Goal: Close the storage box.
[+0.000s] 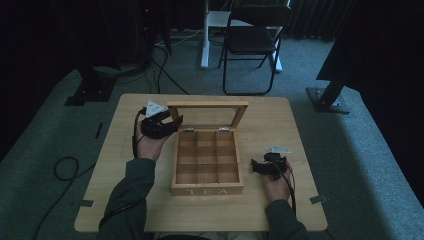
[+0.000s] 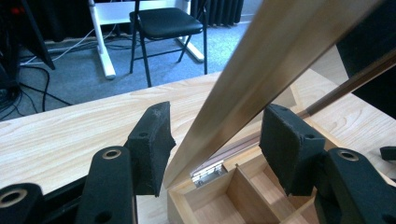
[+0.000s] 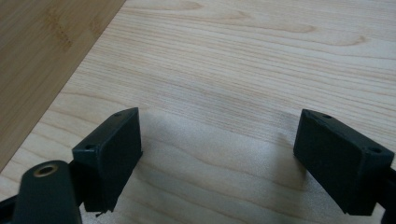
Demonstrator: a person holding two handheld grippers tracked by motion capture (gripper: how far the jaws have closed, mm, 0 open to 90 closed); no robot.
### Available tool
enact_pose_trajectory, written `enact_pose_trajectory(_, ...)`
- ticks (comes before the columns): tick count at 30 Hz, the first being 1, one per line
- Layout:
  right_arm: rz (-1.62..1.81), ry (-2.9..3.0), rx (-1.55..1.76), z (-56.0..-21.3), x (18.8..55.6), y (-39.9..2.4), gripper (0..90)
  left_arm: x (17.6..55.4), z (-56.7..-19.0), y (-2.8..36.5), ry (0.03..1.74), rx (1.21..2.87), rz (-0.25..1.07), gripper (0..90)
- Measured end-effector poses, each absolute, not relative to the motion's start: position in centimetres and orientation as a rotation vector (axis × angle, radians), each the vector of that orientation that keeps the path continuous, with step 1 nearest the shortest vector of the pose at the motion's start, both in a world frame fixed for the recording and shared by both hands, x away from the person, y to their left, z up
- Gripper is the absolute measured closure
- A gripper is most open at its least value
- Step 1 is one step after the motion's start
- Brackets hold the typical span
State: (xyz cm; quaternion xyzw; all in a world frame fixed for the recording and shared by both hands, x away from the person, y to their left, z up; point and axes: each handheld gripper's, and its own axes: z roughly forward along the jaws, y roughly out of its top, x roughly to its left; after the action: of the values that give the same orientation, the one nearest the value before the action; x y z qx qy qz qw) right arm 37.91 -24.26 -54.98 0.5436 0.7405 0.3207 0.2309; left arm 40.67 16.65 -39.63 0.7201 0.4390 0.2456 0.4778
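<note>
Dim room, grey carpet, a black folding chair (image 1: pixel 252 40) beyond the light wood bench (image 1: pixel 280 125). Wooden tea box (image 1: pixel 206 186) sits mid-bench, compartments empty, glass-paned lid (image 1: pixel 207 105) standing raised at the back on its hinges (image 2: pixel 208 171).

Left tool (image 1: pixel 170 121) is at the lid's left corner. In the left gripper view the lid's side rail runs up between the two pads (image 2: pixel 150 144), which stand partly spread; a gap shows on each side, so no pinch on the frame yet.

Right tool (image 1: pixel 260 167) rests low on the bench just right of the box, jaws spread wide over bare wood, holding nothing.

Judgement: step in hand is moving the lid. To do it well, centre the rail between the pads, close on the wood and not the glass, then follow the hinge arc. Steadying the box with the right tool would stop it sliding.
</note>
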Motion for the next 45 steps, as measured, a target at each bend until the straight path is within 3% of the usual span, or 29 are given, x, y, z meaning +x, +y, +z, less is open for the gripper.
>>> enact_pose_trajectory(12,0.882,2.038,1.493,-55.0,37.9,-24.3,14.6,39.4,-39.4,17.2,1.060,1.767,0.591,47.8)
enact_pose_trajectory(45,0.881,2.037,1.495,-55.0,37.9,-24.3,14.6,36.2,-39.4,17.1,1.042,1.744,0.566,46.2)
